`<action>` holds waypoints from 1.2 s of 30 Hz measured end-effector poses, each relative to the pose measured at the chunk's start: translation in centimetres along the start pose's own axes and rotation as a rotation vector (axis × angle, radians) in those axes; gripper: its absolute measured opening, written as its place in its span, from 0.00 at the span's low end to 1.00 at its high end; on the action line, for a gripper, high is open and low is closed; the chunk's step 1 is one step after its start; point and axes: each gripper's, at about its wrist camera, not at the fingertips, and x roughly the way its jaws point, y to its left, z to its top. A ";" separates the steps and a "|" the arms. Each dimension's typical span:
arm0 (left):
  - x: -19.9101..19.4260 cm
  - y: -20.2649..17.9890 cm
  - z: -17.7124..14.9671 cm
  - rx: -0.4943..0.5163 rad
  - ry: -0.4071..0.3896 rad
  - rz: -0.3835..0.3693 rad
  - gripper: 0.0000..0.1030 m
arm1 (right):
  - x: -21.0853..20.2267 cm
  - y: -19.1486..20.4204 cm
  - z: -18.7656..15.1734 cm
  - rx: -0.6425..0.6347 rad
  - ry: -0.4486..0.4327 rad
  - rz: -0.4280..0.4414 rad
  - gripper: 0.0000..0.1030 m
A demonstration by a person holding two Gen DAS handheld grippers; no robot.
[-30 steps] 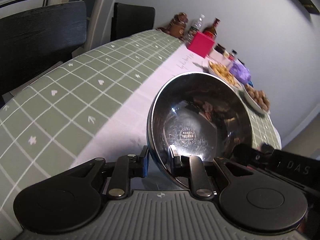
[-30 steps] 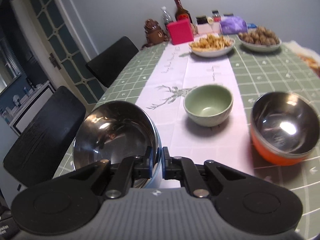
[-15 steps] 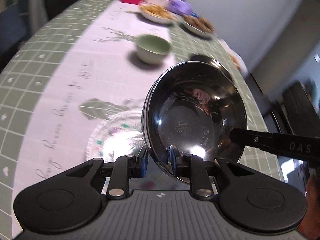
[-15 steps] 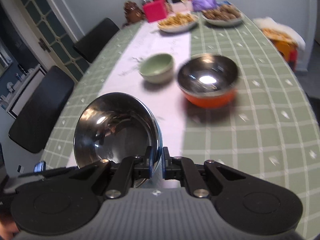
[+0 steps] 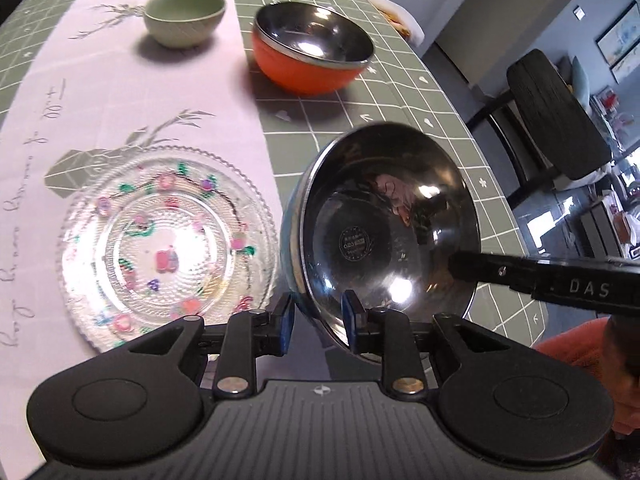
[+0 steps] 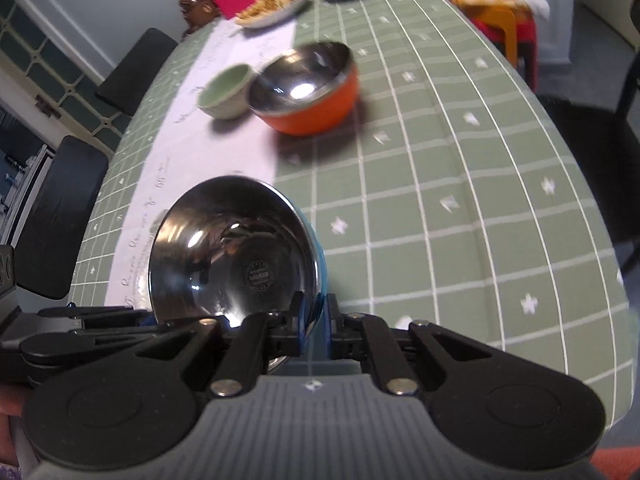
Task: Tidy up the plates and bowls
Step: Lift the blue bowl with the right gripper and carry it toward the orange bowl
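Right gripper point(image 6: 312, 322) pinches the rim of the steel bowl point(image 5: 390, 224), tilted above the green tablecloth point(image 6: 460, 208). Left gripper point(image 5: 318, 320) straddles the same rim, jaws just easing apart, pads off it, beside the glass plate point(image 5: 168, 240).

We read the white letters "DAS" on the black bar of the right gripper point(image 5: 560, 280). A round stamped mark sits at the bottom of the blue-sided steel bowl point(image 5: 390, 232), its characters too small to read. Grey handwritten script runs along the pale pink table runner point(image 5: 120, 92), illegible.
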 end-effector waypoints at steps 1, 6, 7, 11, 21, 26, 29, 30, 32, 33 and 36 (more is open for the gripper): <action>0.1 0.1 0.2 0.000 0.003 -0.008 0.29 | 0.2 -0.6 -0.1 0.018 0.004 0.010 0.06; 0.8 0.3 0.9 -0.006 0.002 -0.041 0.32 | 1.2 -3.1 -0.3 0.133 0.001 0.079 0.06; 0.9 0.4 1.0 -0.010 -0.002 -0.046 0.32 | 1.3 -3.3 -0.3 0.143 -0.004 0.085 0.06; 1.6 0.5 0.9 -0.018 -0.002 -0.068 0.32 | 1.0 -3.5 -0.1 0.142 -0.040 0.086 0.06; 1.6 0.6 1.0 -0.039 -0.019 -0.135 0.40 | 1.1 -4.4 -0.1 0.166 -0.047 0.071 0.07; 1.3 0.8 0.9 -0.052 -0.059 -0.152 0.42 | 1.1 -4.6 -0.1 0.164 -0.054 0.068 0.08; 0.9 0.8 0.8 -0.049 -0.086 -0.156 0.45 | 1.0 -4.6 -0.1 0.162 -0.067 0.066 0.12; 0.7 0.9 0.7 -0.047 -0.097 -0.158 0.48 | 1.0 -4.5 -0.1 0.158 -0.072 0.064 0.12; 0.4 0.8 0.7 -0.047 -0.117 -0.157 0.52 | 0.8 -4.4 -0.1 0.150 -0.084 0.065 0.20; 0.2 0.7 0.7 -0.048 -0.128 -0.152 0.53 | 0.8 -4.3 -0.1 0.145 -0.088 0.066 0.22; -0.1 0.7 0.6 -0.045 -0.156 -0.149 0.53 | 0.7 -4.3 -0.1 0.141 -0.093 0.079 0.26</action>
